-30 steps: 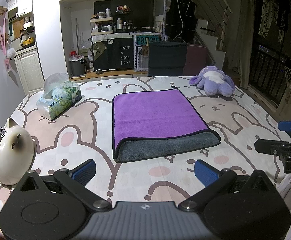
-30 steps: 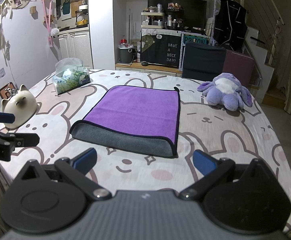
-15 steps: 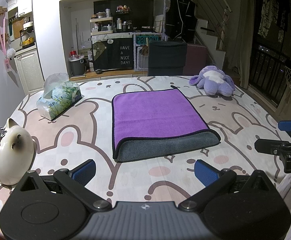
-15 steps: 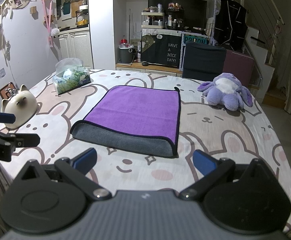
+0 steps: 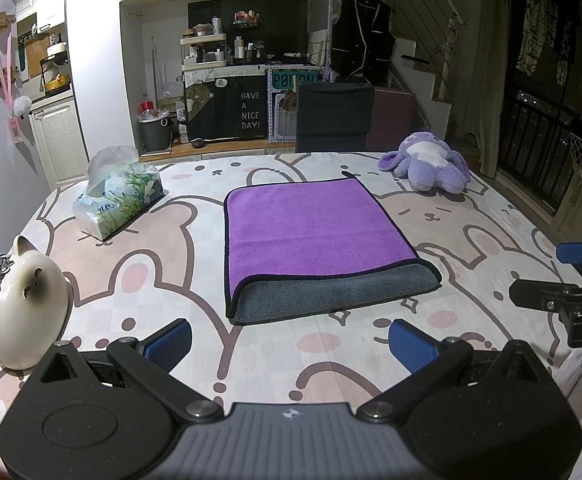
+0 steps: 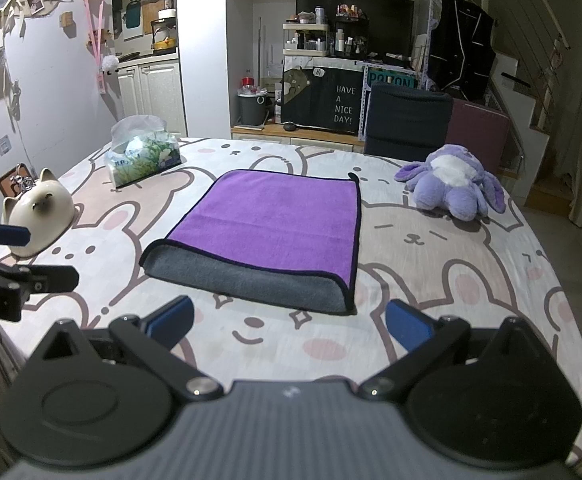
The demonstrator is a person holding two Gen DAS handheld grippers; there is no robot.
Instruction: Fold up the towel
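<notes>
**A dim room behind the table**

We see a white wall (image 6: pixel 63 92) on the left with white cabinets (image 6: pixel 151 92) below. At the back stands a dark recess with a cluttered shelf unit (image 5: pixel 207 50) and a black "HAVE A NICE DAY!" board (image 5: pixel 247 110). A dark chair (image 5: pixel 333 118) sits at the table's far edge; stairs (image 5: pixel 423 68) rise on the right.

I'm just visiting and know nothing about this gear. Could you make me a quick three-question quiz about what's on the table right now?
1. True or false: the towel already lies folded, its grey underside showing along the near edge.
2. What sits on the table's far right? A) purple plush toy B) a kettle C) a book
3. Fill in: the left gripper and the right gripper are both ____ and hold nothing.

Key: 1 true; 2 A; 3 open.
</notes>
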